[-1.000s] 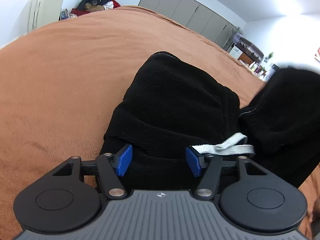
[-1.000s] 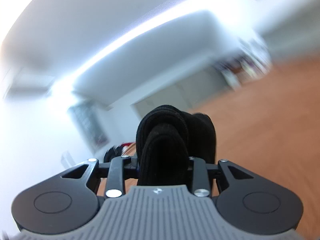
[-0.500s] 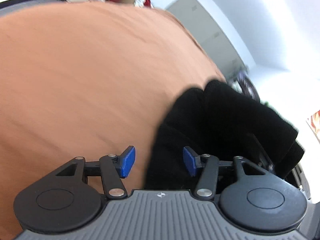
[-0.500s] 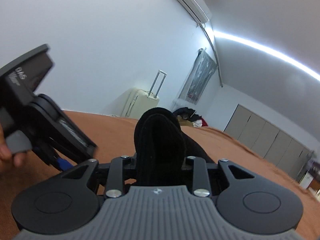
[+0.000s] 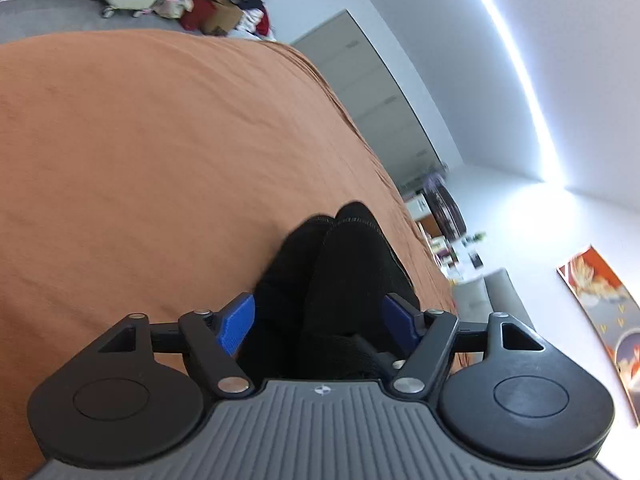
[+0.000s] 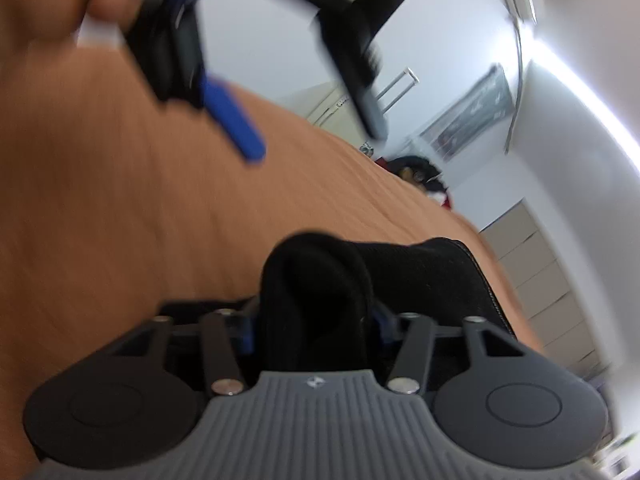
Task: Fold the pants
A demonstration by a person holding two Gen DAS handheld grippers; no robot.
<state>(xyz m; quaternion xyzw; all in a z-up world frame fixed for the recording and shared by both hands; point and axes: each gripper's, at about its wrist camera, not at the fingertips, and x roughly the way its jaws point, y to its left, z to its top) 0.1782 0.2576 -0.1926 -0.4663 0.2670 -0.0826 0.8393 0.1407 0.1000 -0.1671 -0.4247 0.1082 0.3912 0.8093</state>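
Black pants [image 6: 320, 304] bunched, hiding opening right claw [image 6: 314, 330] pads

left claw [image 6: 240, 128] blurred (hand [image 6: 60, 4] cropped)

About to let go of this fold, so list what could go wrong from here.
1. Both tools' jaws are opening with the black pants bunched between them; the left tool or right tool could snag cloth while pulling away and undo the fold.
2. The pants sit as a thick roll on the orange bedspread; released, it may spring open.
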